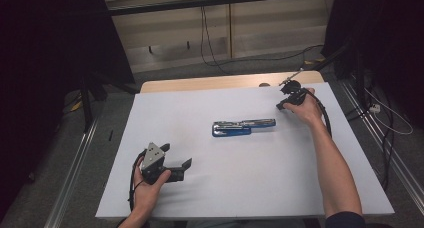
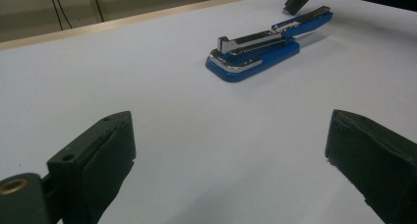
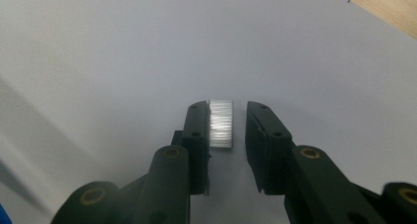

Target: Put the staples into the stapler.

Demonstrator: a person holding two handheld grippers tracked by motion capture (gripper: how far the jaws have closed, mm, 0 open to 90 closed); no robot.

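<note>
A blue stapler (image 1: 243, 127) lies swung open near the middle of the white table top (image 1: 260, 188); in the left gripper view the stapler (image 2: 260, 49) lies ahead, its metal arm raised off the base. My right gripper (image 1: 281, 106) is low over the far right of the table, beyond the stapler's right end. A short silvery strip of staples (image 3: 221, 124) sits between the jaws of my right gripper (image 3: 239, 113), against one pad, with a gap to the other. My left gripper (image 1: 176, 156) rests at the near left, open and empty (image 2: 231, 135).
The table's wooden far edge (image 1: 225, 82) shows beyond the white top. Cables (image 1: 390, 123) run over the floor to the right, and dark curtains hang on both sides. My right gripper's tip (image 2: 295, 0) shows just behind the stapler.
</note>
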